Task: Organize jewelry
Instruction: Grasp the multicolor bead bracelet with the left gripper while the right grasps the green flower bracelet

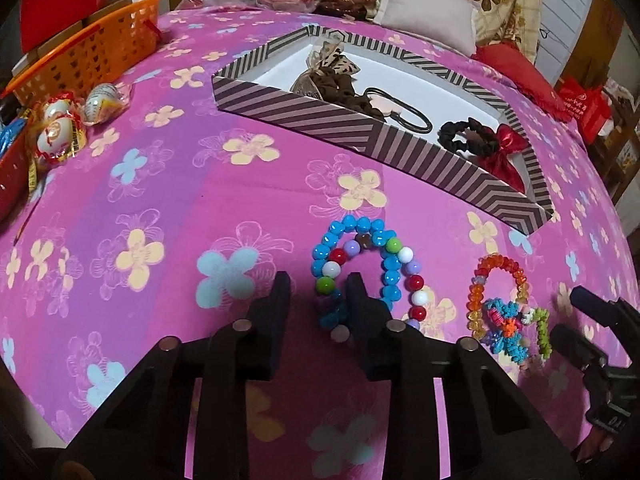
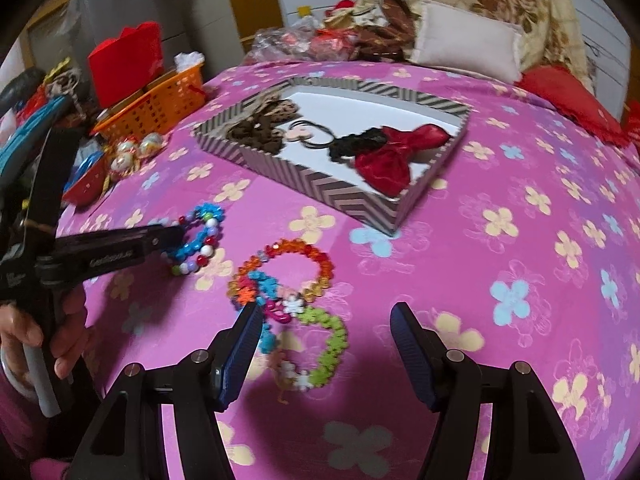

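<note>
Clearly the bed with its pink flowered cover [image 1: 160, 184] serves as the work surface, so the pieces lie spread flat and easy to reach. Far on it stands the striped box [image 1: 304, 116], open at the top, already holding hair ties and a red bow [image 1: 506, 152]; I judge it is the place where the pieces are collected. Near, on the cover, lie the blue bead bracelet [image 1: 360, 264] and, to its right, the orange bracelet [image 1: 500, 280] tangled with small flower bands. The left hand-held gripper [image 1: 318, 296] has its fingers around the near part of the blue bracelet, probably to lift it; whether it is grasping I cannot tell. The right hand-held gripper [image 2: 326, 332] is released, over the flower bands.
</note>
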